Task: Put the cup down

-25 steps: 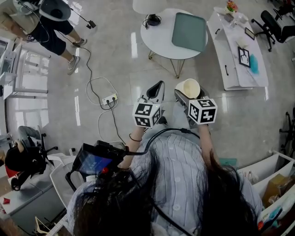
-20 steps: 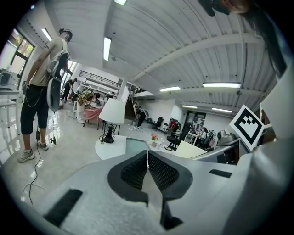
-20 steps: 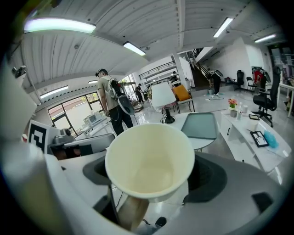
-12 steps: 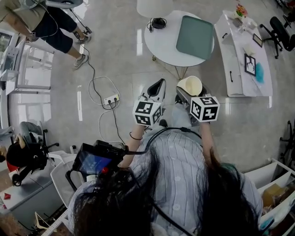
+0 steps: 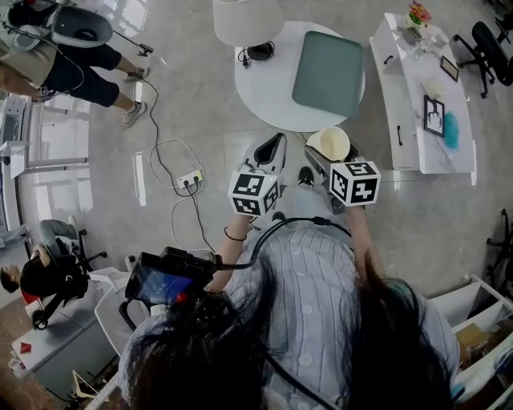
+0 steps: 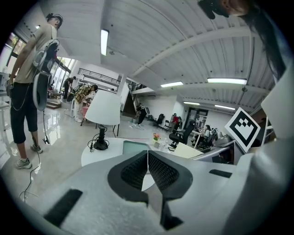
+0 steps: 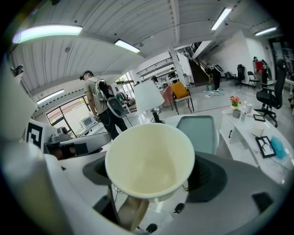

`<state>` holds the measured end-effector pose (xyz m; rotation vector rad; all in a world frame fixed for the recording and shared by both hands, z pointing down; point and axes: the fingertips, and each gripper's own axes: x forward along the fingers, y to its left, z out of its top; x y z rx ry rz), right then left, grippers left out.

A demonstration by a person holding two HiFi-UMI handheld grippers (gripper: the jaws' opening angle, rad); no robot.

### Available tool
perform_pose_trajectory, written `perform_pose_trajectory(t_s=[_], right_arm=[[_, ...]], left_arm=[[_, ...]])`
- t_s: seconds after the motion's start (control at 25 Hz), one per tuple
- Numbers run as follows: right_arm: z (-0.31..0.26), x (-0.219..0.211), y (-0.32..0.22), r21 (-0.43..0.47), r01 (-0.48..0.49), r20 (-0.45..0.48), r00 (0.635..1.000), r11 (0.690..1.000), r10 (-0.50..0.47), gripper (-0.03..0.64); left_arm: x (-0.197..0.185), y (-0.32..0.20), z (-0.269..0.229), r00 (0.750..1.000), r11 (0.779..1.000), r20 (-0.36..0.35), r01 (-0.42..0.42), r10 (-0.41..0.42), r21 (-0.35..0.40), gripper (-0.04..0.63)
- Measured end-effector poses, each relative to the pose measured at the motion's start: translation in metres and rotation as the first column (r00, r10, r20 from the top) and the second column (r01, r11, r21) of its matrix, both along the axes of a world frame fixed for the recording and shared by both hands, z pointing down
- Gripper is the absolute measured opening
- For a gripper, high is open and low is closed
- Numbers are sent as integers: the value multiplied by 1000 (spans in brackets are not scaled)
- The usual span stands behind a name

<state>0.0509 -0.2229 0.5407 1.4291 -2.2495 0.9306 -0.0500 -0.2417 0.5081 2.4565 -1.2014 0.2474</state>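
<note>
A cream paper cup (image 5: 329, 143) (image 7: 149, 159) sits between the jaws of my right gripper (image 5: 325, 156) (image 7: 151, 176), which is shut on it; the cup is empty and its mouth faces the camera. My left gripper (image 5: 272, 152) (image 6: 147, 170) is beside it, shut with its black pads together and nothing in them. Both hang in the air over the shiny floor, just short of the round white table (image 5: 268, 80) (image 7: 172, 120). A grey-green tray (image 5: 327, 62) (image 7: 200, 131) lies on that table.
A white lamp (image 5: 244, 20) (image 6: 103, 110) stands at the table's far left. A long white bench (image 5: 417, 104) with small items lies to the right. A power strip (image 5: 188, 178) with cables is on the floor at left. A person (image 5: 56, 56) stands far left.
Both grippers with the cup have come closer to the round table; the view has shifted a little to the right. The person at far left has moved.
</note>
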Motion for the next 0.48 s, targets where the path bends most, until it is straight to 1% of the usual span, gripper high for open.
perform_pose_trajectory(t_s=[0.2,0.48], right_arm=[[10,22,-33,-16,6,-1,1000,1000,-6,414],[23,46,-63,-38,8,1,1000,999,-8,414]], left_arm=[[21,-30,6,1000,1000,14,-2,2,-12,18],[45,-60,18,999,999,34,-7,8,-35,18]])
